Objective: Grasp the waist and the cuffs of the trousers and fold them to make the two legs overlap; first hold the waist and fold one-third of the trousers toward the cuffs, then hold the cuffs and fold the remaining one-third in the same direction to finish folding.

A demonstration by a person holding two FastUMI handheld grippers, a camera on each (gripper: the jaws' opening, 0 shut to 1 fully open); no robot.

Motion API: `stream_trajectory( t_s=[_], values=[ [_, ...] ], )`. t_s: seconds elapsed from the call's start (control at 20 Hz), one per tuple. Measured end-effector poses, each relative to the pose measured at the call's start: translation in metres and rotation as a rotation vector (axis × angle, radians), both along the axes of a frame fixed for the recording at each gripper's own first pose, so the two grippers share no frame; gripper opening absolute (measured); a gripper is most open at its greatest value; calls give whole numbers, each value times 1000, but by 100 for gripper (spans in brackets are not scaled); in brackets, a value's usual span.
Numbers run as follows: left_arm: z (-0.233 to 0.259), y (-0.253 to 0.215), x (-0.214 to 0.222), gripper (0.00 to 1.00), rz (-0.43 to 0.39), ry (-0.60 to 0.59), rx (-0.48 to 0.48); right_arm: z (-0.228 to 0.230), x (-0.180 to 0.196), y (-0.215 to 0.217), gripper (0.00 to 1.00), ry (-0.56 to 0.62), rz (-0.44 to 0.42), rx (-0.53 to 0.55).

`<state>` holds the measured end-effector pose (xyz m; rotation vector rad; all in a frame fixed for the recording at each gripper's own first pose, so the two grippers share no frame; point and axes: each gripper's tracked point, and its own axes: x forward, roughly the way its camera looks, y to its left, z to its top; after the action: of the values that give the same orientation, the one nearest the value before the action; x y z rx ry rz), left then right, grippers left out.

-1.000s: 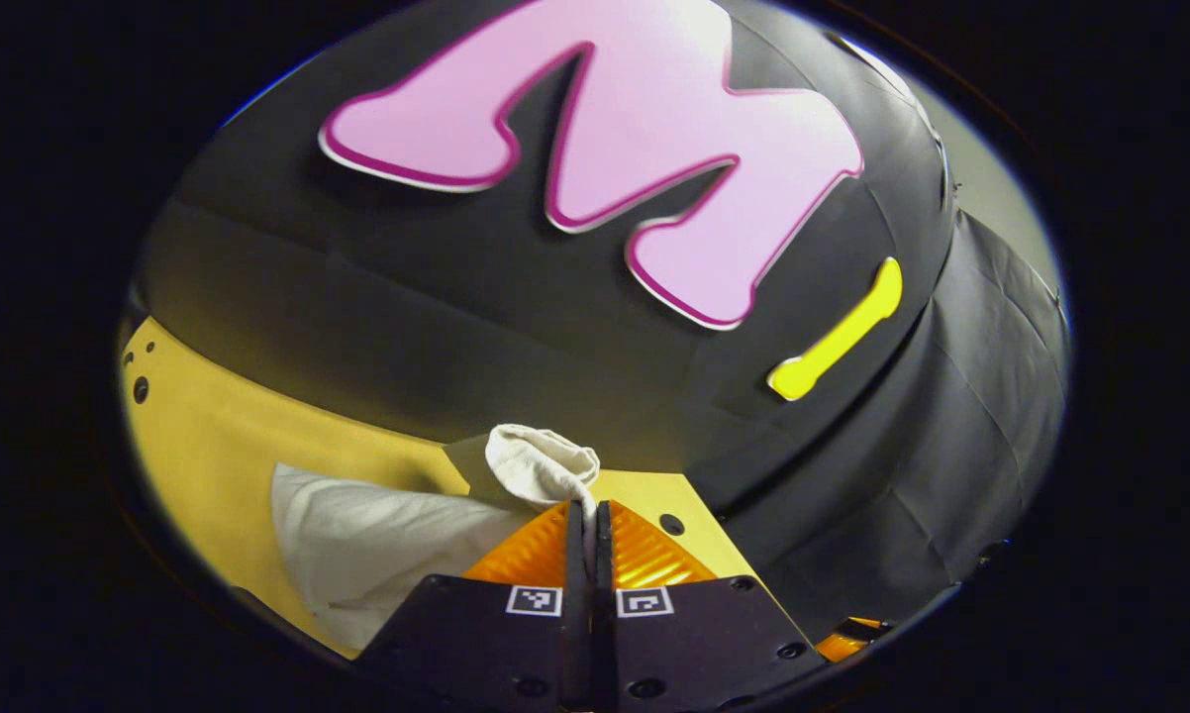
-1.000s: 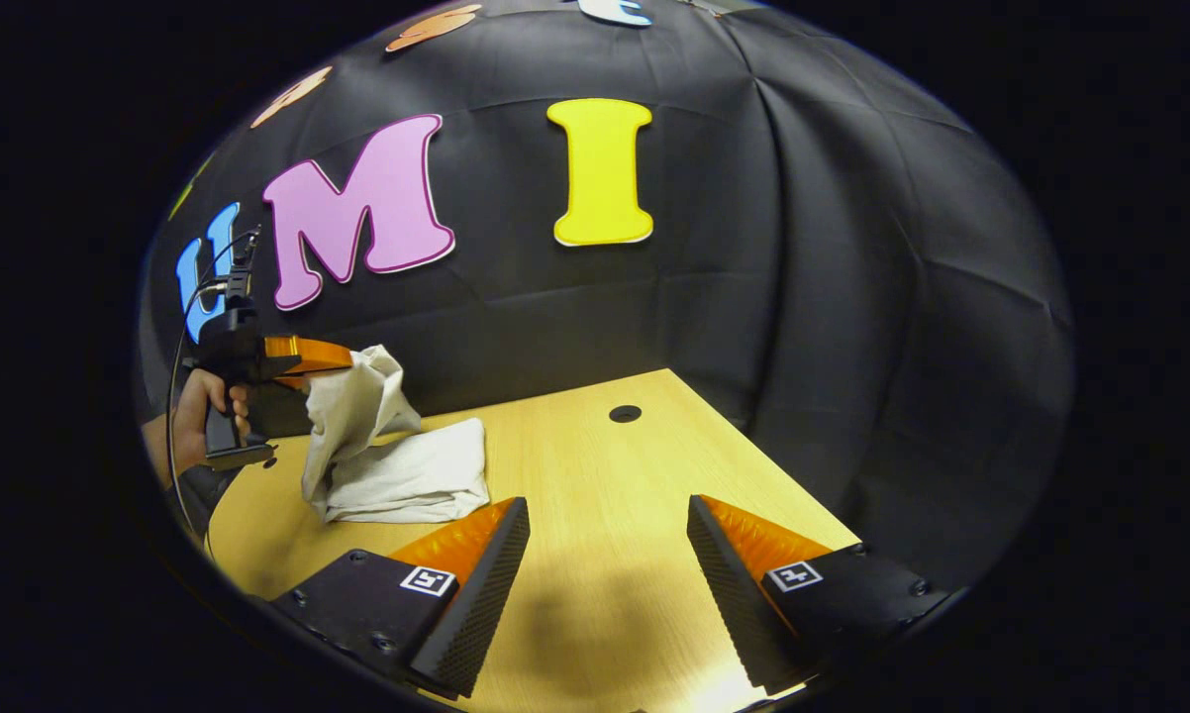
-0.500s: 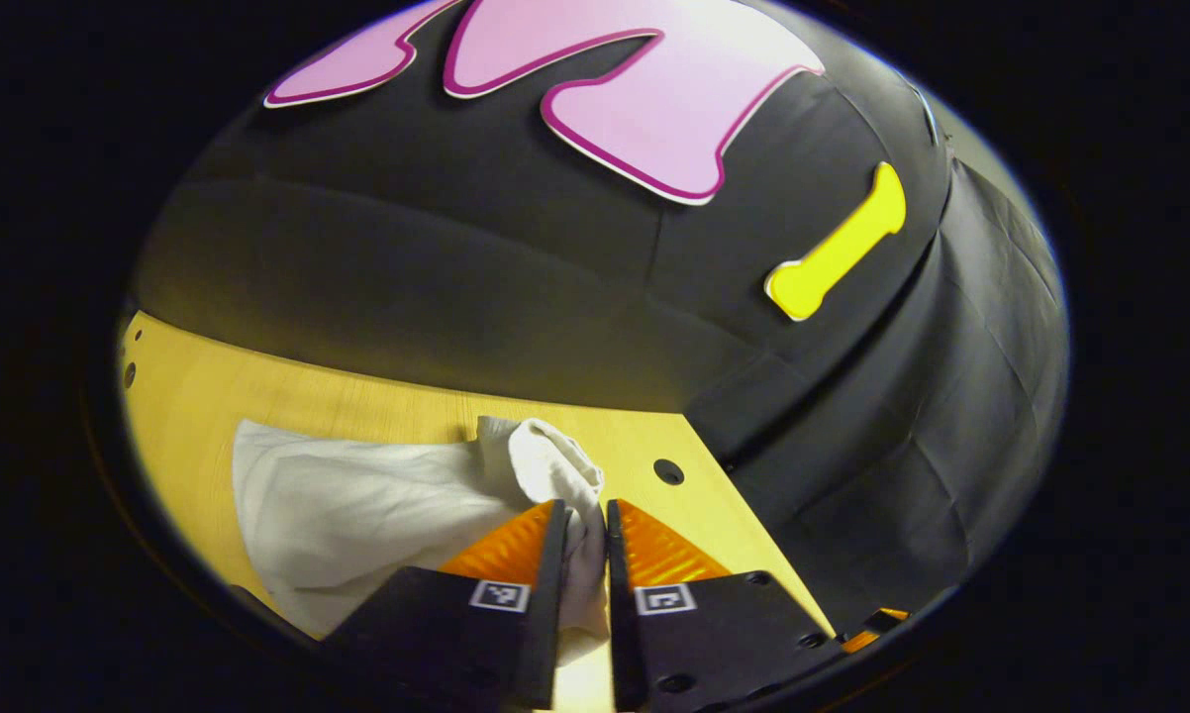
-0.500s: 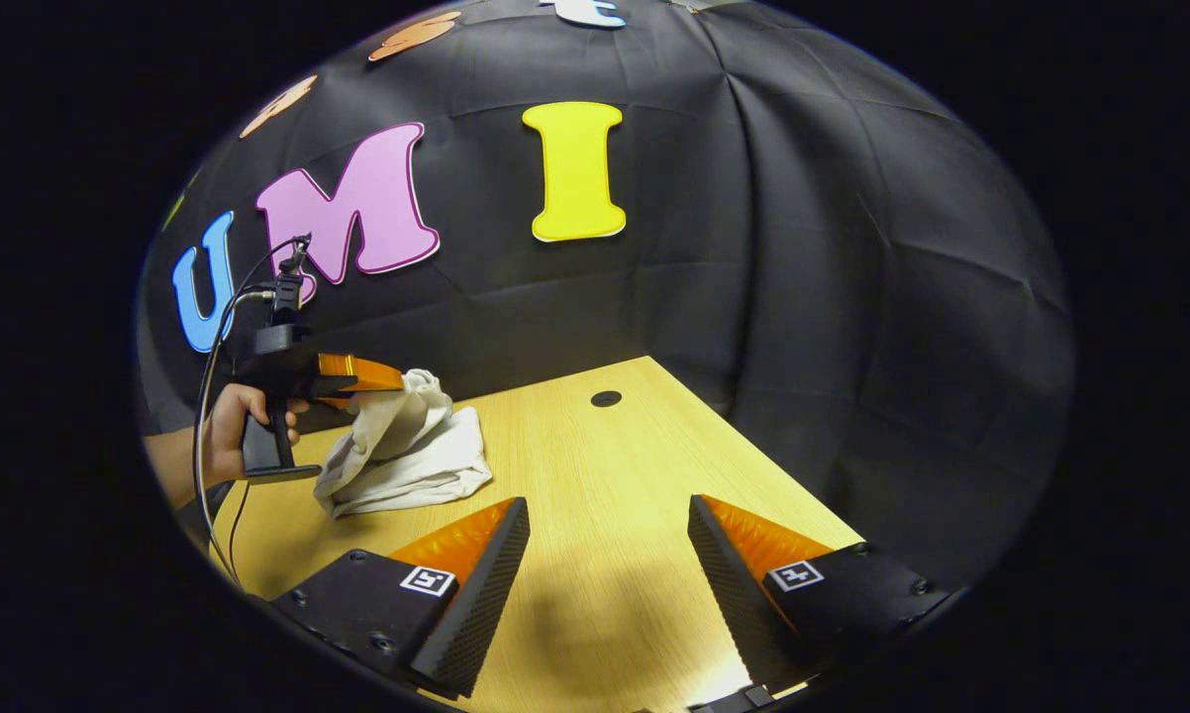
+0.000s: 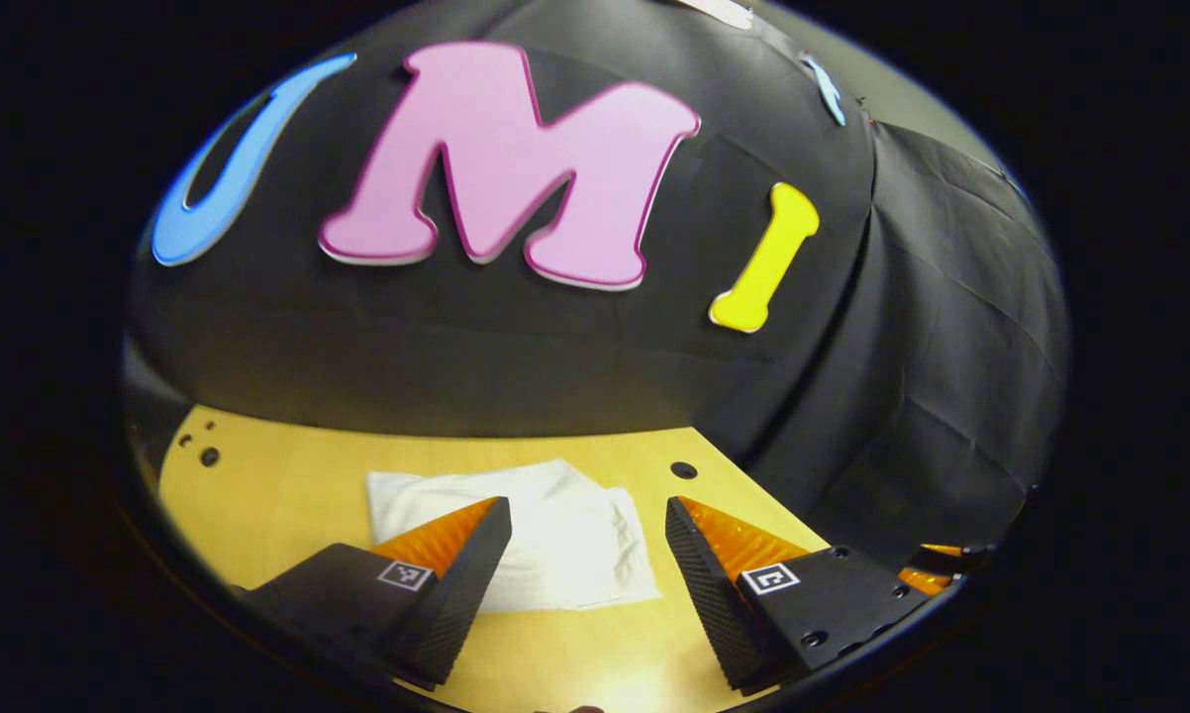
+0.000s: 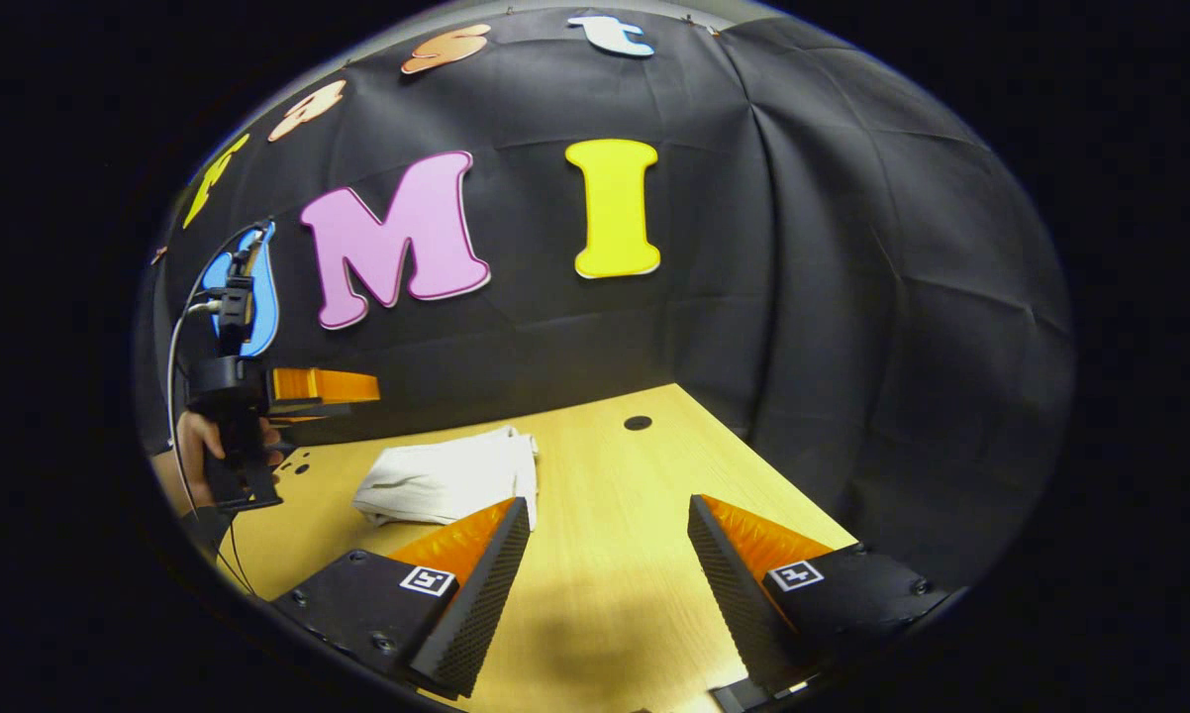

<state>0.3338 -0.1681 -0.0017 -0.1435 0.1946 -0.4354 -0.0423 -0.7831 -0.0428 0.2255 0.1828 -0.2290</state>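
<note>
Now folded trousers [image 5: 545,535] flat on table [image 5: 278,495], untouched.

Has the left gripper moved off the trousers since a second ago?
Yes. The left gripper let go, now open, above the folded trousers lying flat on the table.

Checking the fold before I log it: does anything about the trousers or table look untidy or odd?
Nothing serious. The trousers lie folded flat on the table, with slightly uneven, rumpled edges. Both grippers, left and right, are open and off the cloth.
</note>
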Motion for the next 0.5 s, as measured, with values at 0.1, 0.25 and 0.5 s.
stream_trajectory(
  t_s=[0.1, 0.25, 0.5],
  values=[
    [17, 34, -49, 98, 48, -38, -15, 18, -15, 17, 98, -21, 20, -13],
    [32, 89, -124, 97, 133, -77, -43, 46, -44, 46, 98, -52, 56, -12],
    [28, 167, -238, 97, 252, -111, -68, 83, -105, 69, 98, -130, 10, -30]
  ],
)
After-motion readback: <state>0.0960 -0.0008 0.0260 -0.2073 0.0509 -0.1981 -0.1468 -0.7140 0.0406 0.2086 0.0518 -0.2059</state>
